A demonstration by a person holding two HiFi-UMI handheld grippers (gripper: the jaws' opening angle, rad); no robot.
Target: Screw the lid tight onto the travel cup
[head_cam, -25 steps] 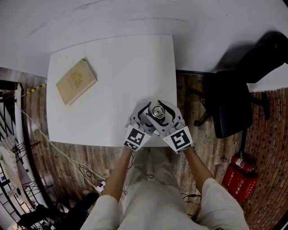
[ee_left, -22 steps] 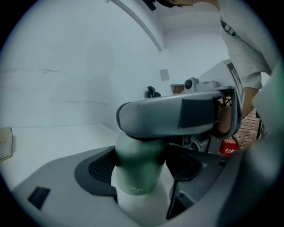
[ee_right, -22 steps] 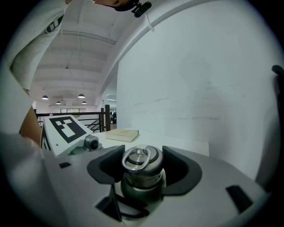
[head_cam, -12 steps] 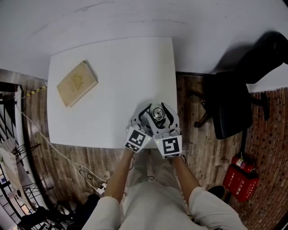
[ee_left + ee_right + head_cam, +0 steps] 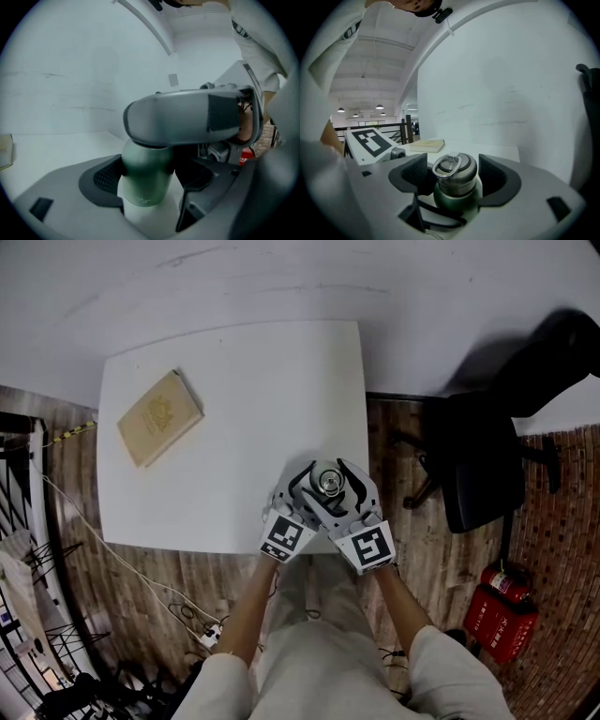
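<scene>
Left claw (image 5: 147, 176) is clamping the travel cup (image 5: 140, 187) near the front edge of the counter (image 5: 225, 409). Right claw (image 5: 453, 174) has just been opening its jaws, now standing apart around the lid (image 5: 457, 166). Risk: an off-centre regrip skidding, leaving the lid loose.

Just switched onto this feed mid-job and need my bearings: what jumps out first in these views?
Both grippers crowd one green travel cup at the near edge of the white table. The left gripper is clamped on its body, while the right gripper has just been opening its jaws, which now flank the steel lid without pressing it. A tan book lies alone near the table's far left corner.
</scene>
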